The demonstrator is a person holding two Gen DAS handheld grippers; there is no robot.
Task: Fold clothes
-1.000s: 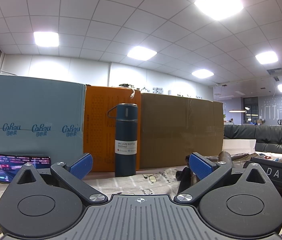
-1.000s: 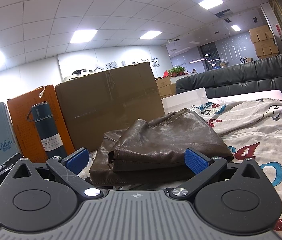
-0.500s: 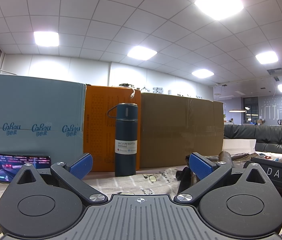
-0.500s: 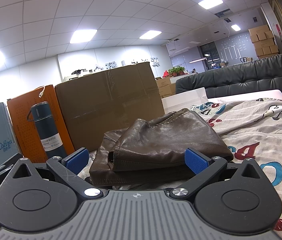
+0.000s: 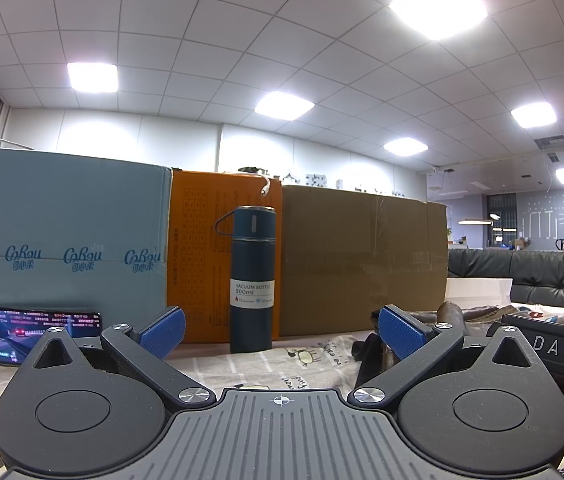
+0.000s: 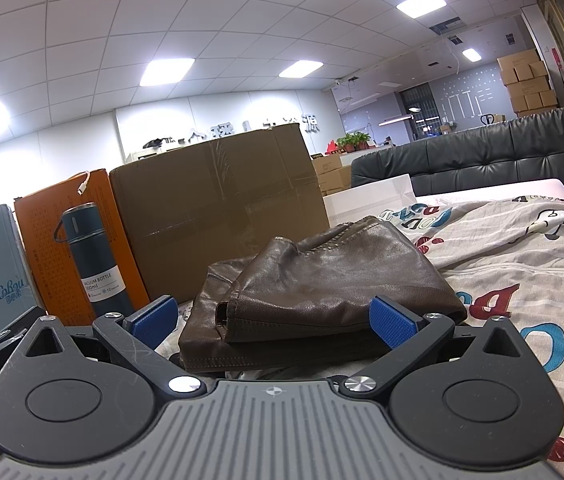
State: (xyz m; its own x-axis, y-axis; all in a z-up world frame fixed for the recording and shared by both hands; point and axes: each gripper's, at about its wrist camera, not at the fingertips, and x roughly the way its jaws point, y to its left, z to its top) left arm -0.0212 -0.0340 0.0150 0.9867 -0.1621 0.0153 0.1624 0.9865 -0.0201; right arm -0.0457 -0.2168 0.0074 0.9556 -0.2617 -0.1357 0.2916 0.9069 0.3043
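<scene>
- My right gripper (image 6: 274, 320) sits low on the cloth, fingers spread wide, holding nothing. The brown leather garment (image 6: 321, 280), a soft, already bundled heap, lies straight ahead between the two blue pads and just beyond them. Not touching it, as far as I can tell.
- Its long axis runs roughly left-to-right across my view, w/ a stitched hem edge facing me and an open fold or sleeve mouth toward my left pad.
- My left gripper (image 5: 282, 332) is also wide open and empty. It points at the dark blue vacuum bottle (image 5: 252, 280), upright, well off the garment. From this side only a sliver of the brown leather shows at far right, past the right pad.
- So the right side is nearer. My guess: it goes straight fwd to pinch the near hem, and the left has to swing right to help.
- Surface: a bed covered w/ a pale cartoon-print sheet (image 6: 521, 264), soft and wrinkled, so the leather may slide or drag the sheet when lifted.
- Behind: a brown cardboard box (image 6: 218, 208), an orange box (image 5: 202, 256), a grey-blue printed box (image 5: 62, 240), standing side by side like a wall. A phone w/ lit screen (image 5: 46, 328) leans against the blue one.
- Room: office, tiled ceiling w/ light panels, black sofa (image 6: 481, 168) at right.
</scene>
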